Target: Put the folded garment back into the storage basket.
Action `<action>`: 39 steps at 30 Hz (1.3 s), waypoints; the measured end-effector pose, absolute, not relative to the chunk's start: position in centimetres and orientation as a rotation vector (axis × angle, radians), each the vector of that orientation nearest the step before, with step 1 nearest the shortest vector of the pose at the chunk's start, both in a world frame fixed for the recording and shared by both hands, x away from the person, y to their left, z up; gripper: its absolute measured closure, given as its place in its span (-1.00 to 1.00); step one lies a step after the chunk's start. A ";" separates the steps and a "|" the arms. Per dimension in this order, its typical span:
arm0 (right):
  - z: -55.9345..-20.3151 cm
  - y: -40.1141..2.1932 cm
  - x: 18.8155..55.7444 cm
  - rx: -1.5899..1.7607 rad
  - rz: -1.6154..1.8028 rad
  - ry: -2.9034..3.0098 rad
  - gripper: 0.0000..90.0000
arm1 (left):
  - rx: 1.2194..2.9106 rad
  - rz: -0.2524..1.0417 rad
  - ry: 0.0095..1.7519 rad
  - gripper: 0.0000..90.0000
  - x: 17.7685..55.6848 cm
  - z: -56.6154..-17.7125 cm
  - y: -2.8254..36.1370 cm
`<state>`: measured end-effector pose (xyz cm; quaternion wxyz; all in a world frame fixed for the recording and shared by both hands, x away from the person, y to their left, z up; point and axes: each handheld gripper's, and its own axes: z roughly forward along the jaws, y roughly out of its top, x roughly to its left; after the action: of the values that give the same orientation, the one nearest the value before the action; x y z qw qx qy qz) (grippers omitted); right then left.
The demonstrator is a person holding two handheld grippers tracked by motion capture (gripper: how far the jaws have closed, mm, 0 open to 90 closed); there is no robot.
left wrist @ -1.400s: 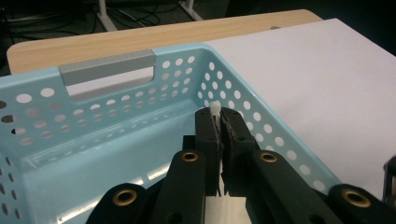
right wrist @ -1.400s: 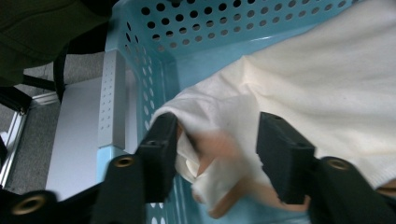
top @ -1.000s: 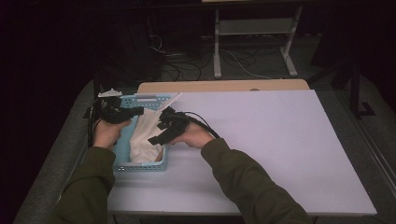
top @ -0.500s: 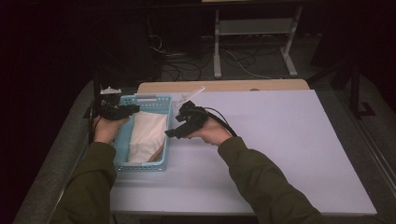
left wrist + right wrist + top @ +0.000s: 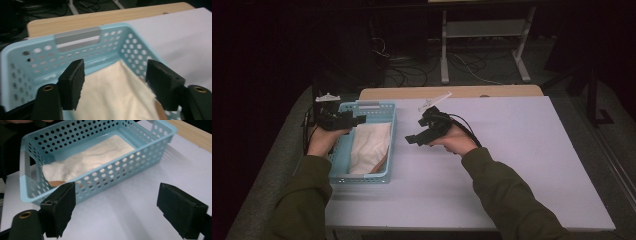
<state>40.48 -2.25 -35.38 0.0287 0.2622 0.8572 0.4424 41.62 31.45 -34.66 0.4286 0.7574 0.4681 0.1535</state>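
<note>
Evidently the placing step is over: the cream cloth [image 5: 371, 148] lies loose inside the light-blue basket [image 5: 388, 131], which sits at the surface's [image 5: 522, 150] left edge, toward the far-left corner. Left tool [image 5: 357, 120] hangs over the basket's far-left rim; its jaws have just been opening and stand apart, nothing between them, the cloth [image 5: 112, 92] lying below and clear of the pads in the left gripper view. Right tool [image 5: 411, 140] is off over bare surface just beside the basket's right wall, jaws likewise just opening and spread wide, empty; in the right gripper view the basket [image 5: 140, 160] with the cloth [image 5: 87, 162] sits beyond them. A tan patch shows under the cloth's near end; cannot tell what it is. Judgement: release stage, both hands letting go. Next move likely calls for lifting the left tool straight up off the rim without snagging cloth, then parking both over open surface.
</note>
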 end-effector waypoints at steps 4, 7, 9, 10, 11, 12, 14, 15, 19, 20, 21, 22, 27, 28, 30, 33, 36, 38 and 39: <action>-35.5 -4.3 40.3 0.840 1.347 2.614 -0.71 | 1.929 0.383 1.110 -0.55 40.7 -34.2 30.0; -35.8 -5.6 40.2 0.855 1.355 2.601 -0.75 | 1.948 0.378 1.063 -0.64 39.9 -34.1 29.0; -35.9 -6.1 40.1 0.863 1.352 2.597 -0.78 | 1.947 0.364 1.042 -0.68 39.4 -34.0 28.4; -35.9 -6.5 40.1 0.863 1.347 2.594 -0.80 | 1.944 0.358 1.030 -0.69 39.1 -34.1 28.2; -36.1 -7.4 39.9 0.871 1.352 2.581 -0.83 | 1.949 0.356 1.018 -0.72 38.9 -34.1 27.9; -36.1 -7.8 39.9 0.874 1.354 2.573 -0.84 | 1.954 0.355 1.001 -0.72 38.5 -34.2 27.4; -36.1 -8.3 39.8 0.876 1.356 2.566 -0.86 | 1.959 0.354 0.989 -0.74 38.2 -34.2 27.2; -36.1 -8.7 39.6 0.884 1.360 2.563 -0.88 | 1.966 0.348 0.974 -0.78 38.0 -34.2 26.9; -36.3 -10.7 39.1 0.885 1.351 2.548 -0.96 | 1.981 0.327 0.929 -0.93 37.1 -34.4 26.0; -36.4 -11.2 38.9 0.888 1.348 2.542 -0.97 | 1.989 0.317 0.917 -0.97 36.9 -34.5 25.7; -36.4 -11.7 38.7 0.894 1.348 2.538 -0.97 | 1.999 0.308 0.910 -1.00 36.6 -34.6 25.4; -36.4 -11.7 38.7 0.894 1.348 2.538 -0.97 | 1.999 0.308 0.910 -1.00 36.6 -34.6 25.4; -37.0 -15.1 37.4 0.911 1.358 2.516 -0.99 | 2.025 0.292 0.864 -1.00 35.3 -35.0 24.0; -37.0 -15.1 37.4 0.911 1.358 2.516 -0.99 | 2.019 0.287 0.864 -1.00 35.1 -35.1 23.8; -37.1 -15.5 37.2 0.915 1.357 2.515 -0.99 | 2.015 0.284 0.862 -1.00 34.8 -35.1 23.7; -37.5 -17.2 36.3 0.932 1.358 2.495 -0.99 | 2.003 0.277 0.838 -1.00 34.0 -35.5 23.2; -37.8 -18.4 35.6 0.952 1.353 2.484 -0.99 | 1.998 0.270 0.819 -1.00 33.3 -35.6 22.8; -38.2 -19.2 35.1 0.958 1.337 2.478 -0.99 | 1.999 0.269 0.804 -1.00 32.8 -35.6 22.5; -38.3 -19.6 34.9 0.968 1.330 2.478 -1.00 | 2.005 0.272 0.797 -1.00 32.5 -35.7 22.4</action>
<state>34.90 -19.55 -38.33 0.0835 0.3241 0.8302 0.4457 32.46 22.41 -35.68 0.4646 0.8164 0.3245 0.1106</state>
